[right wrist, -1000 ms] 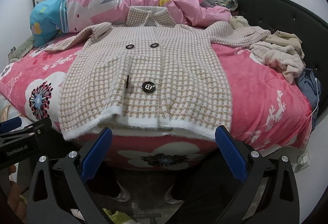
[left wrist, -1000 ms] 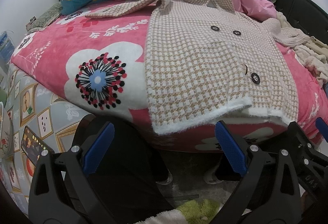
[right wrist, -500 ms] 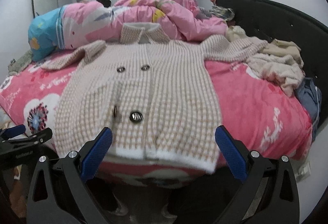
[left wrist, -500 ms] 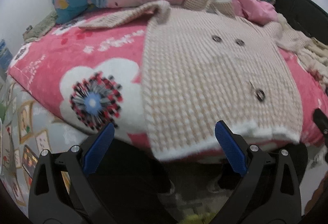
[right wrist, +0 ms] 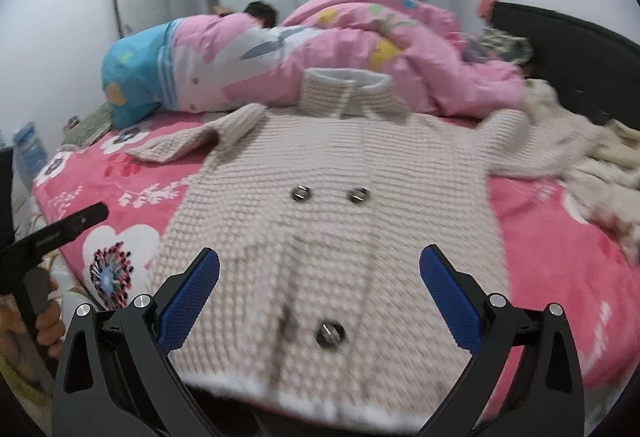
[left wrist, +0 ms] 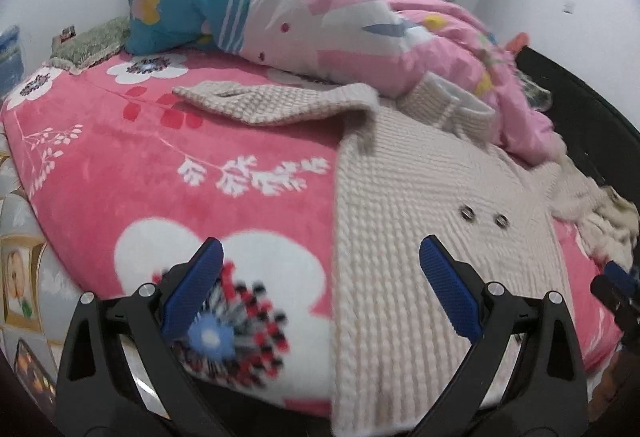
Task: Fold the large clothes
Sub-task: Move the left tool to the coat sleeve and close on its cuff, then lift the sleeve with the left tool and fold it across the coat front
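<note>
- Bed [left wrist: 120,165] w/ pink floral blanket filled most of both views; I saw white flower prints on it near the front edge.
- Pink quilt [right wrist: 400,49] w/ a blue end was bunched along the far side of the bed.
- Knit coat [right wrist: 320,237], beige & white check, lay flat, front up, on the blanket, hem at the near edge of the bed, collar [right wrist: 348,93] up against the quilt.
- One sleeve [left wrist: 272,101] was stretched out sideways on the blanket; the other sleeve [right wrist: 516,141] reached toward a heap of pale clothes [right wrist: 600,165] by the dark headboard.
- Left gripper [left wrist: 320,297]: I had it spread wide, blue pads well apart, nothing between them. It hung over the coat's side edge, one finger over the blanket's flower print, the other over the knit. Contact w/ cloth: couldn't tell, frame was blurred.
- Right gripper [right wrist: 320,297]: also spread wide, empty, over the lower front of the coat. The bottom button [right wrist: 330,333] sat between the fingers in view.
- Two upper buttons [right wrist: 330,194] sat side by side mid-chest.
- A hand [right wrist: 44,325] on the other gripper's handle showed at the left edge of the right wrist view.
</note>
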`<state>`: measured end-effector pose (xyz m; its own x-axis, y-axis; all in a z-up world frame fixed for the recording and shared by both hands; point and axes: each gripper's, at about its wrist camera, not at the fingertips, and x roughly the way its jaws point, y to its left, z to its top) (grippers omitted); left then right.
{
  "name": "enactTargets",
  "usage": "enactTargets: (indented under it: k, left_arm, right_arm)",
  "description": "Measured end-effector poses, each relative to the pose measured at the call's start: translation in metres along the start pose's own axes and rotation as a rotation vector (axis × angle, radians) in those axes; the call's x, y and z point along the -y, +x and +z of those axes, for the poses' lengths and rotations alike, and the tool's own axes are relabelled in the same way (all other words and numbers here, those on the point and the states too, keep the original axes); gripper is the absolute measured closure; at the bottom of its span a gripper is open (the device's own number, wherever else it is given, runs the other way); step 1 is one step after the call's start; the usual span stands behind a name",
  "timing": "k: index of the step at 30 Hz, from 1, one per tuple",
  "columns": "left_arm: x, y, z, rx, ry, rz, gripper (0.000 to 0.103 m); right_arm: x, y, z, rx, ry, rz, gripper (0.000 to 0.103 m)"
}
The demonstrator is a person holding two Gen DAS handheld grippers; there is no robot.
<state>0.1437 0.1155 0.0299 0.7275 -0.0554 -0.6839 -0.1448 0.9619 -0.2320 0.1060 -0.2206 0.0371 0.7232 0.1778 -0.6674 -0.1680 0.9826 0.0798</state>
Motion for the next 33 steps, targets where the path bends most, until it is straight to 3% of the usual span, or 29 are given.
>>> enactTargets:
  k: [3, 8, 12, 16, 18, 20, 24, 26, 29, 33]
  left_arm:
    - [-0.015, 0.029, 0.034, 0.006, -0.071, -0.025, 0.008]
    - [-0.052, 0.089, 0.104, 0.051, -0.190, 0.087, 0.008]
    - [-0.094, 0.164, 0.157, -0.042, -0.292, 0.191, 0.008]
    - [-0.129, 0.214, 0.175, -0.103, -0.376, 0.283, 0.008]
    - [-0.142, 0.223, 0.175, -0.095, -0.422, 0.326, 0.016]
    - [-0.151, 0.232, 0.173, -0.110, -0.449, 0.376, 0.036]
    - [-0.150, 0.234, 0.173, -0.071, -0.436, 0.410, 0.061]
    - [-0.140, 0.232, 0.176, -0.042, -0.377, 0.464, 0.086]
    - [-0.118, 0.216, 0.183, 0.025, -0.299, 0.472, 0.089]
    - [-0.063, 0.176, 0.200, 0.151, -0.173, 0.406, 0.090]
  right_arm:
    - [-0.015, 0.042, 0.028, -0.046, -0.038, 0.083, 0.005]
    - [-0.037, 0.106, 0.076, -0.112, -0.081, 0.213, 0.005]
    - [-0.047, 0.153, 0.108, -0.154, -0.122, 0.215, 0.005]
    - [-0.051, 0.188, 0.118, -0.197, -0.155, 0.195, 0.005]
    - [-0.053, 0.199, 0.115, -0.218, -0.167, 0.190, 0.005]
    - [-0.053, 0.208, 0.112, -0.238, -0.176, 0.189, 0.005]
    - [-0.054, 0.218, 0.099, -0.282, -0.203, 0.162, 0.005]
    - [-0.050, 0.220, 0.098, -0.293, -0.213, 0.135, 0.005]
    - [-0.038, 0.208, 0.097, -0.291, -0.203, 0.093, 0.005]
    - [-0.013, 0.186, 0.095, -0.275, -0.152, 0.056, 0.005]
